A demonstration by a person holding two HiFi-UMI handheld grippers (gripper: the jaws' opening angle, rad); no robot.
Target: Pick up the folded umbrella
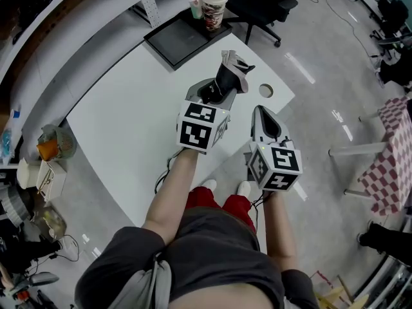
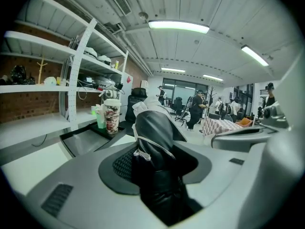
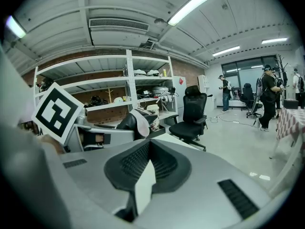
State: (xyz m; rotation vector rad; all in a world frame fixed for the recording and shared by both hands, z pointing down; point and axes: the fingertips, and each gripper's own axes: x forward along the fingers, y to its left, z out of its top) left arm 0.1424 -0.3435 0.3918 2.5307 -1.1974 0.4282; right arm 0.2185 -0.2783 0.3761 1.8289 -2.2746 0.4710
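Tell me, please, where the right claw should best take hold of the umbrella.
Probably the free end of the umbrella, past the left claw, from the right: the rest is clamped in that claw, and the right claw, shut and empty, sits on that side.

The white table (image 1: 129, 121) bears a black tray (image 1: 177, 40) at its far corner.
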